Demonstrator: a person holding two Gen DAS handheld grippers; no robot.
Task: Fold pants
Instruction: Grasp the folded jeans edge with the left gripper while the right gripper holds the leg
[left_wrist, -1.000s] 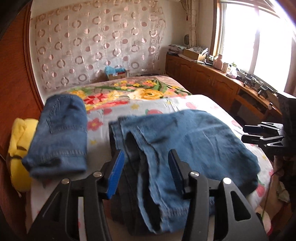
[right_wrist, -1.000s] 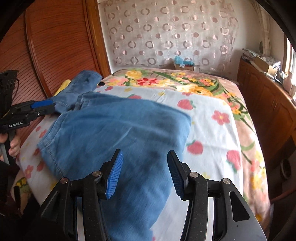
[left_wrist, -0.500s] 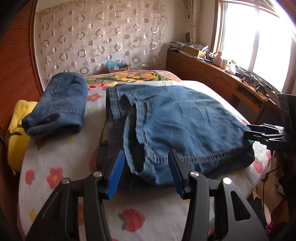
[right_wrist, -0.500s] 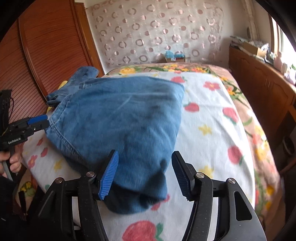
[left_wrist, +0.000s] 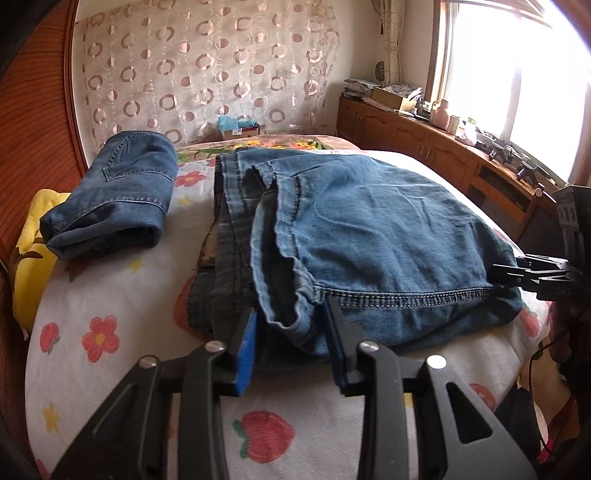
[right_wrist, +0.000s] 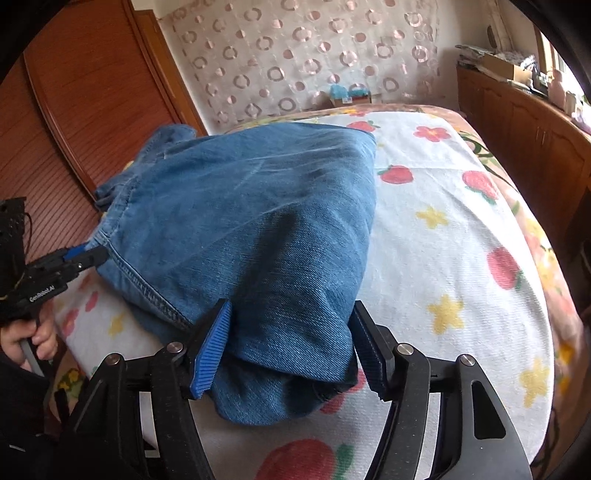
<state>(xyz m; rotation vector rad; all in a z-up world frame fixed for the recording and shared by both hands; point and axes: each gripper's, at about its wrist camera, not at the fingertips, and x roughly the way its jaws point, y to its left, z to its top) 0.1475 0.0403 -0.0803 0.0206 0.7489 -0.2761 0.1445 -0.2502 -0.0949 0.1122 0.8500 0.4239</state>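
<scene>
Bed (left_wrist: 110, 369) with floral sheet fills the near field in both wrist views; wooden panel at left, patterned curtain behind

Jeans (left_wrist: 388, 236) being folded: lie on the bed's near half, already doubled into a thick pad, hems and stitched edge toward the near side. A second, finished pair of folded jeans (left_wrist: 118, 199) sits well apart at the left, next to a yellow item (left_wrist: 26, 254)

Handling, judged: denim is heavy for cloth, soft but with some body. Layers will drag on the sheet and sag between two hold points. Not slippery, not fragile. Stitched hems are the stiffest and thickest part, so the best place to pinch. Take all layers at once or the lower ones stay behind

Right gripper (right_wrist: 291, 343): jaws stand wide and have just been opening, straddling the near corner of the fold; whether the pads press the cloth I cannot tell, it reads as released

Left gripper (left_wrist: 291, 339): jaws have just been closing, the hem corner bunched between them. Blue pad (left_wrist: 246, 343) sits against the denim; reads as clenched on the hem

Left gripper also shows in the right view (right_wrist: 79, 256), at the seam corner
</scene>
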